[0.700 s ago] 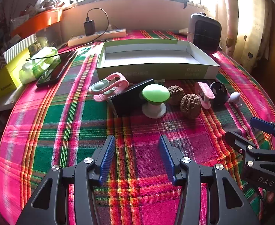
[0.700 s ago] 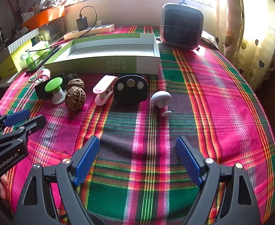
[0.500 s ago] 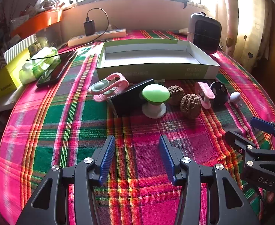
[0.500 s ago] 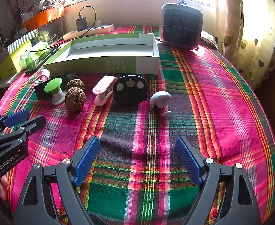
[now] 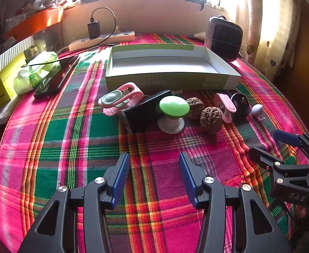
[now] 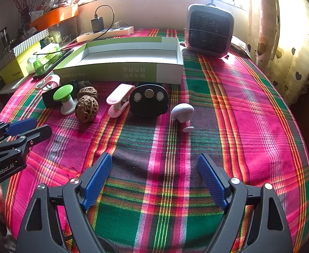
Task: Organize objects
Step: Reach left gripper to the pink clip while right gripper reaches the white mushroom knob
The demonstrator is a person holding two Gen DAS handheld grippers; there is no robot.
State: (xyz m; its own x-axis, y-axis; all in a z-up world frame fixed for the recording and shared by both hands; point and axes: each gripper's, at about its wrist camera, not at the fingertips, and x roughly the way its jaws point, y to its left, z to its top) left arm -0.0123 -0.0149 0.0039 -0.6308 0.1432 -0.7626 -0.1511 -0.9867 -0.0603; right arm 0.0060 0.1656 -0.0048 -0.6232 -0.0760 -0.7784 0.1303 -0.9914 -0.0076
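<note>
A shallow green-and-white box (image 5: 171, 78) (image 6: 120, 71) lies empty on the plaid tablecloth. In front of it runs a row of small things: a pink-and-green clip (image 5: 120, 99), a black block (image 5: 144, 111), a green-topped mushroom stand (image 5: 173, 109) (image 6: 65, 97), two walnuts (image 5: 210, 117) (image 6: 87, 107), a pink clip (image 5: 225, 106) (image 6: 119, 100), a black disc with three round inserts (image 6: 148, 101), and a small white mushroom knob (image 6: 183, 111). My left gripper (image 5: 154, 177) hangs open over bare cloth, short of the row. My right gripper (image 6: 154, 179) is open wider, also over cloth, nothing between its fingers.
A small fan heater (image 6: 209, 31) stands at the back right. A power strip with a charger (image 5: 101, 38) lies along the wall. A phone (image 5: 57, 77), tissue pack and yellow boxes (image 5: 0, 86) crowd the left edge. Curtains (image 6: 291, 42) hang at the right.
</note>
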